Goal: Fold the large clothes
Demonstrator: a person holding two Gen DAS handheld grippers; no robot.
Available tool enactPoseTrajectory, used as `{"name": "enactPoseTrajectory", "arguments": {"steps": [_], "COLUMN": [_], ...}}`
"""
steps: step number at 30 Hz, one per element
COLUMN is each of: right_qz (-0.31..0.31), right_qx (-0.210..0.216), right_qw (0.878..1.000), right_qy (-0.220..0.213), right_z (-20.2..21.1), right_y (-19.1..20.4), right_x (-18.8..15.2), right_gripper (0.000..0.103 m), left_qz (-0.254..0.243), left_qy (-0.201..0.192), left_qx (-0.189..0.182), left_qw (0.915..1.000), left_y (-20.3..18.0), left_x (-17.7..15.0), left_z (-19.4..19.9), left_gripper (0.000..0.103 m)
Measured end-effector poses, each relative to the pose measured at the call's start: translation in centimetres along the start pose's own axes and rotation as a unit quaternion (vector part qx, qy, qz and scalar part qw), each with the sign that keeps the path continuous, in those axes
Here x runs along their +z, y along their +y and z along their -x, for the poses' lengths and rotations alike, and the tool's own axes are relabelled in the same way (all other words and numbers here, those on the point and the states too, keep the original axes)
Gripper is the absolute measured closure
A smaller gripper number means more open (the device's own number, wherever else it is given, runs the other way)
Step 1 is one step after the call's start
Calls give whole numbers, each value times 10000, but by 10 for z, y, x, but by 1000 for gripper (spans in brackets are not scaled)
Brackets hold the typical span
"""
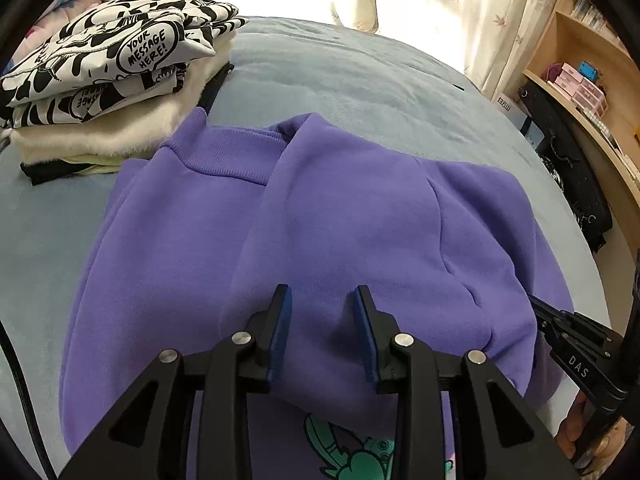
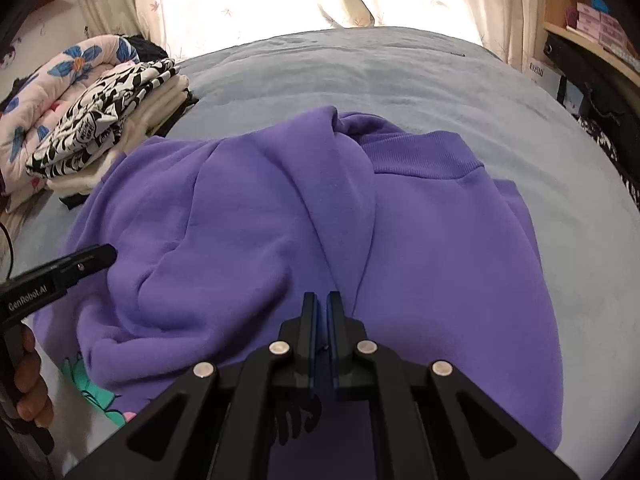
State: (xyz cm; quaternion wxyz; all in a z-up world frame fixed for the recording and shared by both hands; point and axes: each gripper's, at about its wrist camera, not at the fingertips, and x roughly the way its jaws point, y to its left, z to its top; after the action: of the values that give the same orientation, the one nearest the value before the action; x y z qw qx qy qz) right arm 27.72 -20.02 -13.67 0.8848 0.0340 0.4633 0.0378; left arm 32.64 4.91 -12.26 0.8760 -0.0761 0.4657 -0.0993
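A purple sweatshirt (image 1: 312,216) lies partly folded on the bed (image 1: 360,76), beside a stack of folded clothes (image 1: 108,80). The left gripper (image 1: 323,300) holds its fingers apart just above the fabric. The right gripper (image 2: 321,300) has its fingers together over a fold; whether cloth is pinched is unclear.

Both grippers (image 1: 323,300) (image 2: 322,300) black w/ blue pads, silver pivot screws; white "DAS" & "GenRobot.AI" markings.
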Motion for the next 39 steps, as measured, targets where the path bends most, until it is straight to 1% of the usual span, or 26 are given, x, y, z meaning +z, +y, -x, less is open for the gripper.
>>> {"name": "enactPoseTrajectory", "arguments": {"steps": [5,9,11,15,16,22,26,29,30,31,32,33,34,37,39], "right_qz": [-91,-46,-10,63,83,270,436,555,595,636,659,685,723,757,665], "right_qx": [114,190,221,287,305,400,541,592,592,575,572,565,536,400,421], "right_qw": [9999,9997,9995,9984,9980,9949,9921,9901,9891,9884,9880,9873,9863,9859,9871], "right_qy": [19,-116,-222,-478,-552,-882,-1048,-1149,-1209,-1253,-1275,-1320,-1380,-1441,-1393], "right_z": [17,48,69,118,132,208,257,284,292,299,303,306,307,294,274], "right_y": [4,13,17,27,30,49,64,72,75,78,79,82,84,87,86], "right_x": [1,0,-2,-6,-7,-21,-35,-45,-49,-52,-55,-59,-62,-68,-71], "right_gripper": [98,98,98,98,98,98,98,97,93,84,78,68,63,63,63], "left_qz": [35,27,5,-77,-103,-150,-87,-43,-29,-12,17,40,79,228,356], "left_qy": [153,160,114,-59,-110,-267,-355,-430,-444,-450,-440,-436,-417,-285,-170], "left_qx": [-21,20,10,51,75,203,190,146,131,110,93,83,61,40,-42], "left_qw": [9999,9999,9999,9999,9999,9993,9992,9990,9989,9989,9990,9990,9991,9993,9992], "left_y": [-5,-9,-12,-20,-22,-27,-22,-17,-14,-12,-8,-7,-4,8,18], "left_x": [0,-4,-7,-16,-19,-38,-55,-68,-70,-74,-78,-81,-85,-93,-96], "left_z": [11,34,51,91,103,165,203,224,227,231,235,237,238,229,216], "left_gripper": [70,69,68,56,54,52,49,47,46,44,43,43,42,42,42]}}
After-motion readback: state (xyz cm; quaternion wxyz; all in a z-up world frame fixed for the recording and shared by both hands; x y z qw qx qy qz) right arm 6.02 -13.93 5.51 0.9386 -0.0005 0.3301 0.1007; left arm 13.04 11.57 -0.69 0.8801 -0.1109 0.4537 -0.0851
